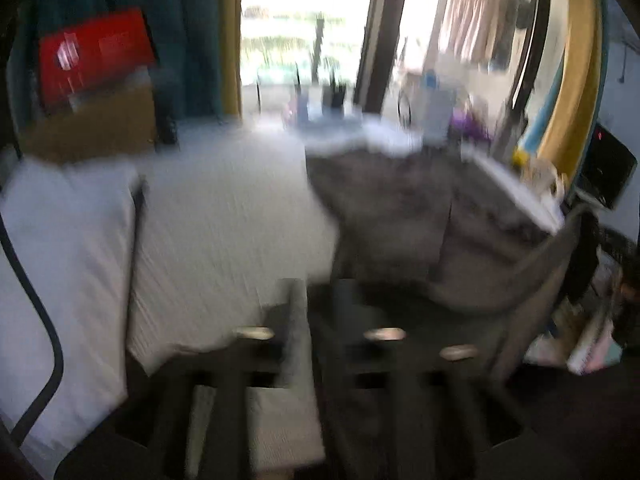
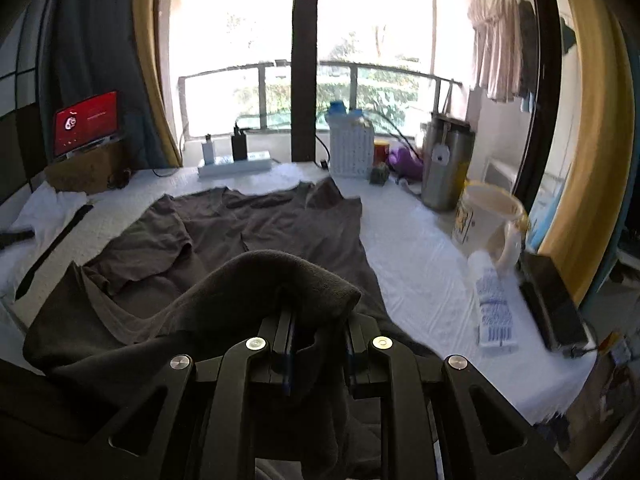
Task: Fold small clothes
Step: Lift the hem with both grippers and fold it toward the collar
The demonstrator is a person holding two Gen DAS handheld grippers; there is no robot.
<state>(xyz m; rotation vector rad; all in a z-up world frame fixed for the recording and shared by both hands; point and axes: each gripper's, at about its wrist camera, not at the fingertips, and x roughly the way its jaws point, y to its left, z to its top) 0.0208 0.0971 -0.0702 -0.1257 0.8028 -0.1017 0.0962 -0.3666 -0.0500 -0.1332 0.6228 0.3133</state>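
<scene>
I was part-way through the first fold of the dark grey T-shirt point(image 2: 256, 232), which lay spread on the white sheet point(image 2: 424, 280) covering the work surface, its collar towards the window. My right gripper point(image 2: 316, 332) had its jaws nearly closed on a bunched edge of the shirt — the cloth humped up over the fingers and hung down in front of them, lifted clear of the rest of the garment. My left gripper point(image 1: 310, 316) stood with its jaws about half apart; its view was badly smeared, and I could make out no cloth pinched between the pads, only the shirt point(image 1: 400, 208) lying ahead and to the right of them. So, as I judged it, the fold rested on one hand alone. The next move called for carrying the raised edge across towards the collar and laying it flat, with the left gripper taking a fresh hold or pressing down — otherwise the hem would drag crooked.
</scene>
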